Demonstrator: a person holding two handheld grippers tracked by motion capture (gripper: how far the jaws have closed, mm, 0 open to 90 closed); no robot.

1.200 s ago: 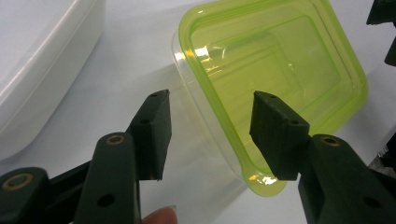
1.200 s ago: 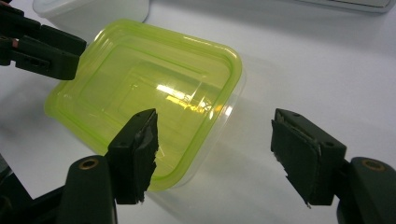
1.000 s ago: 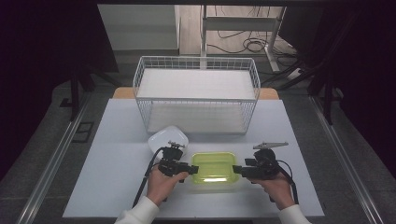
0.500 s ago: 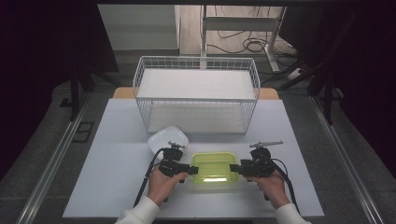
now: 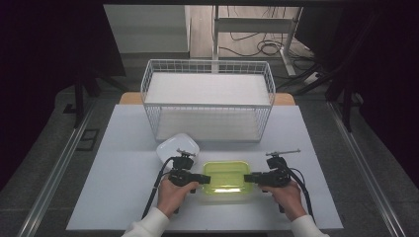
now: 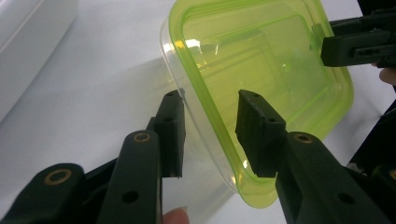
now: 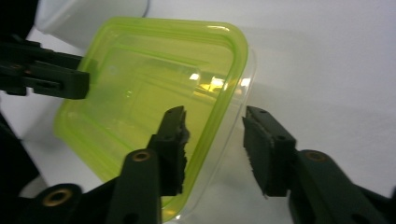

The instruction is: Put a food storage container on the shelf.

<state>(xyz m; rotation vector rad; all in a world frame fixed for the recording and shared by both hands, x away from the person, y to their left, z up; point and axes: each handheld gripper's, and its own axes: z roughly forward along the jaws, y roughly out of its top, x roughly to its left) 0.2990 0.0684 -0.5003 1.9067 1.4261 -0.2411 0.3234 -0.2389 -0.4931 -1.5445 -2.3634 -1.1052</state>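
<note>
Grippers flank the green-lidded container [image 5: 226,178] at the near middle of the table [image 5: 113,187], left gripper [image 5: 203,177] and right gripper [image 5: 249,177] at opposite short ends, likely for a level two-handed lift. Both have just been closing; each straddles the rim, pads not yet pressing. Lid: translucent lime plastic, rounded corners; base clear. White dish [image 5: 177,148] just beyond; wire basket [image 5: 207,98] far.

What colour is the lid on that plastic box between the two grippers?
Translucent lime green lid on a clear box; the left gripper view shows it best.
</note>
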